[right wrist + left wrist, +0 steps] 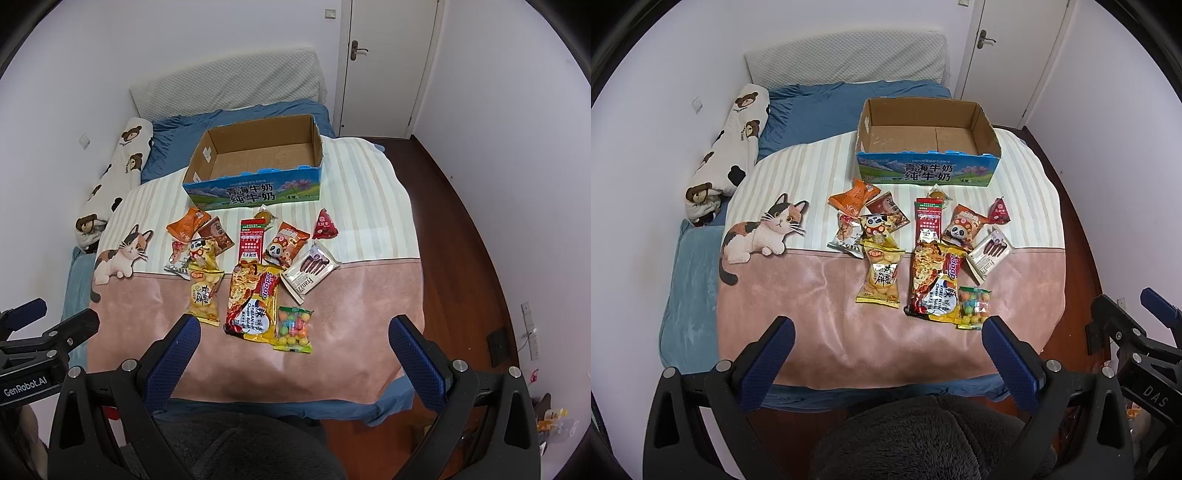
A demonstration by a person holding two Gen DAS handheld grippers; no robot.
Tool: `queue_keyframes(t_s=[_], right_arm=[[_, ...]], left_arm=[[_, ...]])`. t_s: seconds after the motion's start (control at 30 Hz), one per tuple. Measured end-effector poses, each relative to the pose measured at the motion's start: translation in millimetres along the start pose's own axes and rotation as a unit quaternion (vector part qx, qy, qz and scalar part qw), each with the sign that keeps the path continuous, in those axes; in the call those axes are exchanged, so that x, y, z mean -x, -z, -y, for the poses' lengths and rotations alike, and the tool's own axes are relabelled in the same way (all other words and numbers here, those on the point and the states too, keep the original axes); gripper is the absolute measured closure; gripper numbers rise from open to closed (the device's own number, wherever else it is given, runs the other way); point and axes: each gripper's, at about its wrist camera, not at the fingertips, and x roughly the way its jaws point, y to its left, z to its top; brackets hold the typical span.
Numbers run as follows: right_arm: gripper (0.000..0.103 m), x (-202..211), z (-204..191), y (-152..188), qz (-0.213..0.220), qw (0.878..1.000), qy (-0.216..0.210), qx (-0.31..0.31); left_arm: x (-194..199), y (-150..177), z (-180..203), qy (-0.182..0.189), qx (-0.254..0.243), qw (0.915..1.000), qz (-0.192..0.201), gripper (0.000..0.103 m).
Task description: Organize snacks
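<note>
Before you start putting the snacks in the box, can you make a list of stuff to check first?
1. Blue-printed cardboard milk box open on top, nothing in it: ok.
2. Left hand-held gripper open and holding nothing: ok.
3. Right hand-held gripper open and holding nothing: ok.
4. Clear bag of colourful candy balls, nearest the right hand-held gripper, lies flat with nothing on top: ok.
5. Yellow bag of egg biscuits free to lift: not ok, its top edge is tucked under a small panda packet.
6. Whether any packet is torn or open: cannot tell.
</note>
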Motion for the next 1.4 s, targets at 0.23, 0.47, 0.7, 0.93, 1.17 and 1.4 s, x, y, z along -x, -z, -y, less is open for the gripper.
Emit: queue_keyframes(t_s=[0.23, 0.47, 0.7, 0.93, 1.17, 1.4], right_arm=[[0.0, 1.1, -0.4, 2.9, 0.001, 1.0, -0.003, -0.001], [0.0, 2.3, 0.2, 3.5, 0.002, 1.0, -0.004, -0.001], [0.0, 2.1, 0.5, 2.3, 0.002, 1.0, -0.003, 0.0], [0.0, 2.6, 1.8, 0.9, 0.001, 1.0, -0.003, -0.001], [0.0, 3.4, 1.7, -0.6, 0.004, 1.0, -0.004, -0.001], [0.0, 2.6, 1.6, -3.6, 0.007, 1.0, -0.007, -0.003]], left_arm=[[1.9, -0.1, -1.4, 0.001, -0.001, 1.0, 0.004, 0.0], [1.9, -0.1, -2.4, 0.001, -0.001, 1.0, 0.005, 0.0], [1.9, 1.3, -3.8, 0.002, 0.001, 1.0, 0.008, 0.0], [2.3, 1.1, -5.4, 0.005, -0.001, 0.9999, 0.009, 0.0], [5.2, 1.9, -4.8, 0.006, -0.004, 0.9999, 0.015, 0.0], [4.5, 1.4, -6.7, 0.005, -0.004, 0.9998, 0.02, 0.0]])
